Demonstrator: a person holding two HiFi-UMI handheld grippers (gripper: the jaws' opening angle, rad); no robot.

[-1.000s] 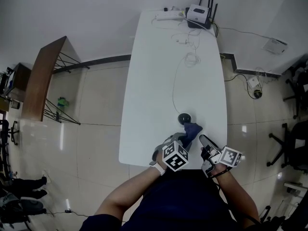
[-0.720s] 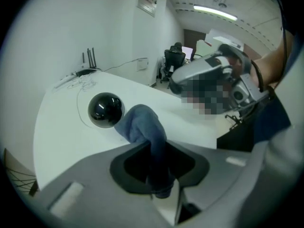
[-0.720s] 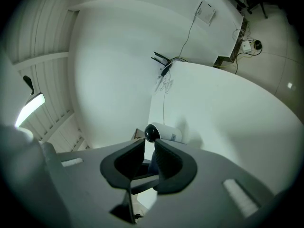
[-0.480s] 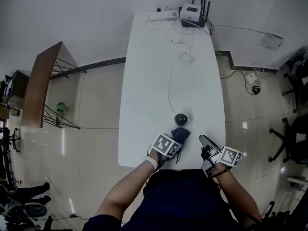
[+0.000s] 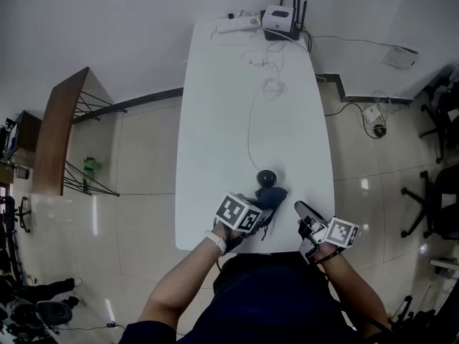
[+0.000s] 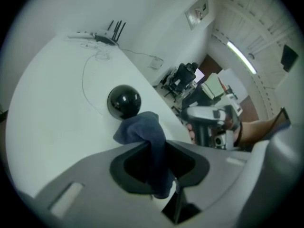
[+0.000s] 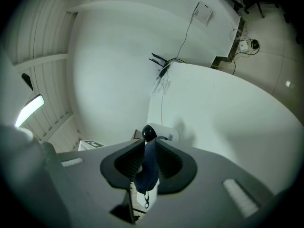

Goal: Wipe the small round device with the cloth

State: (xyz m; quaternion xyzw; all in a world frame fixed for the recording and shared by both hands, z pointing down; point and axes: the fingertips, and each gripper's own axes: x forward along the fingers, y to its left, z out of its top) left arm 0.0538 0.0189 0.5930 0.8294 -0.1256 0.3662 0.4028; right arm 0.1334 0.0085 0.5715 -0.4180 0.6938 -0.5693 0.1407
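A small round black device [image 5: 267, 177] sits near the front of the white table [image 5: 215, 120]. In the left gripper view the device [image 6: 124, 101] is a glossy ball just past my jaws. My left gripper [image 5: 259, 205] is shut on a dark blue cloth [image 5: 275, 194], and the bunched front of the cloth [image 6: 141, 127] reaches the device's near side. My right gripper [image 5: 302, 211] rests off to the right, apart from the cloth. In its own view the right gripper [image 7: 148, 148] has its jaws close together on a dark blue strip [image 7: 146, 172]. The device [image 7: 151, 132] shows beyond them.
A thin white cable [image 5: 251, 120] runs from the device to the far end, where a router [image 5: 280, 20] and a power strip [image 5: 233, 26] sit. A wooden rack [image 5: 61, 131] stands on the floor at the left. Office chairs [image 5: 437, 213] stand at the right.
My left gripper has moved left and forward with the cloth, and the cloth has shifted from the device's right to its near side. The right gripper has stayed put.
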